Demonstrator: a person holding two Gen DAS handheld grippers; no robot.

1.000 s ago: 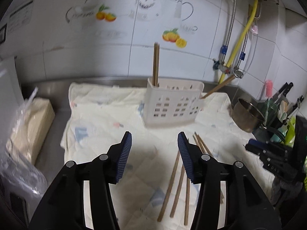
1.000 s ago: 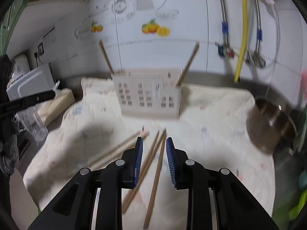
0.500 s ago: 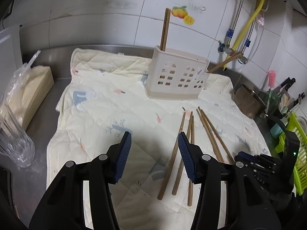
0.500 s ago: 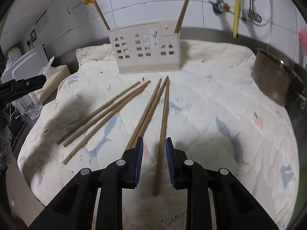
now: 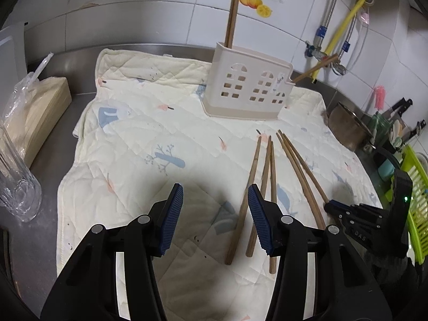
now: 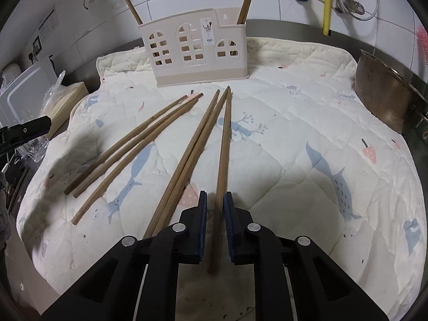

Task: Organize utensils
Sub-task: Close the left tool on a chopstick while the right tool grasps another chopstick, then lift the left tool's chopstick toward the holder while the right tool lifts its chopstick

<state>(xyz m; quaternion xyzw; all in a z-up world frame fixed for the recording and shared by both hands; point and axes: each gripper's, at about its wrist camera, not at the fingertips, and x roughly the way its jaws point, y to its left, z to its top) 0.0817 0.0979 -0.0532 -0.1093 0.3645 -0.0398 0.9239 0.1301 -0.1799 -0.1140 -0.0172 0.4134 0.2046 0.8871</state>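
Right wrist view: right gripper (image 6: 215, 208) narrowly parted, blue pads straddling rightmost brown wooden chopstick (image 6: 223, 155) lying on pale quilted cloth (image 6: 307, 123); no visible clamp yet. Left gripper (image 5: 215, 206) wide apart, empty. Beige house-shaped plastic utensil holder (image 6: 195, 50) stands well beyond. Risk: neighbouring chopstick pair (image 6: 192, 152) touching at tips, could drag along; off-centre end grip may let stick pivot.

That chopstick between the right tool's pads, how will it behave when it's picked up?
The chopstick looks like thin, rigid wood, so probably stiff and light. The right tool straddles it near one end, so the long far end may droop or pivot. Lying on the soft quilted cloth, it seems unlikely to roll.
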